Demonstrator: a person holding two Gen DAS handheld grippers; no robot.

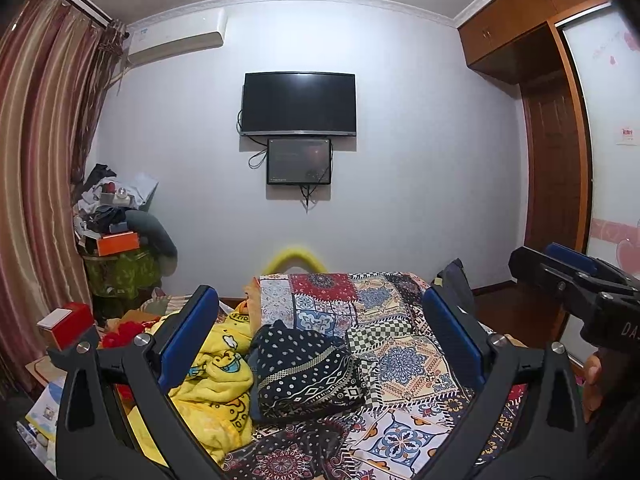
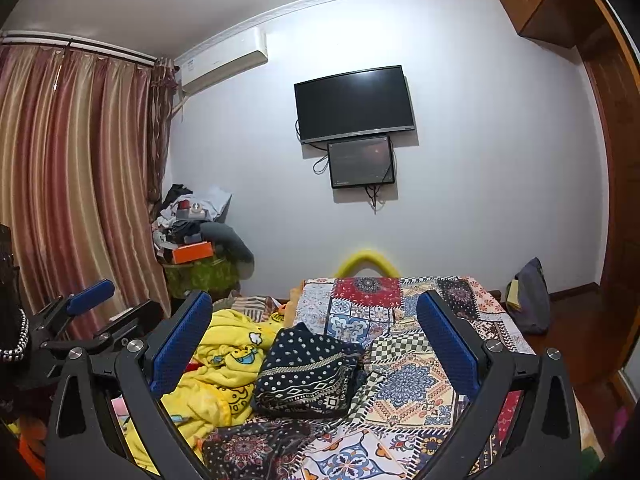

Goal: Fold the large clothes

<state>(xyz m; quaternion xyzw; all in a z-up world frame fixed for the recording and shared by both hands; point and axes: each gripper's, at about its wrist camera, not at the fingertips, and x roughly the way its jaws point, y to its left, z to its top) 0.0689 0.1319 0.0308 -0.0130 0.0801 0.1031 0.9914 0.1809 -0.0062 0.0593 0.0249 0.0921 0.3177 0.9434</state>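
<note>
**Inspector A:** As both tools hang above the bed, record them first. The left gripper [image 1: 320, 340] has its blue pads spread wide with nothing between them. The right gripper [image 2: 316, 344] is likewise wide apart and holds nothing. It also shows at the right edge of the left view [image 1: 568, 268], with a hand [image 1: 592, 380] below it.

**Inspector B:** Noted. And the garment?

**Inspector A:** A dark navy patterned garment [image 1: 304, 368], dotted and banded in white, lies in a compact folded bundle on the patchwork bedspread [image 1: 404, 360]. It sits framed between the fingers of each gripper, touched by neither. The same bundle appears in the right view [image 2: 308, 372].

**Inspector B:** What crowds it?

**Inspector A:** A yellow cartoon-print blanket [image 1: 216, 380] is heaped against its left side, touching it. A yellow curved tube [image 1: 296, 260] rises past the far end of the bed. A dark bag [image 2: 532, 300] stands on the floor off the bed's far right corner.

**Inspector B:** Any containers?

**Inspector A:** A red box [image 1: 68, 324] with a white top sits left of the bed; contents not visible. In the far corner a green-covered stand [image 1: 120, 276] bears an orange box [image 1: 118, 242], shut, under a pile of clothes and papers [image 1: 108, 200].

**Inspector B:** Fixed surroundings?

**Inspector A:** Striped curtains [image 1: 44, 140] at left, an air conditioner [image 1: 176, 36] and a dark television [image 1: 298, 104] over a smaller screen [image 1: 299, 161] on the wall, and a wooden wardrobe [image 1: 548, 160] at right.
</note>
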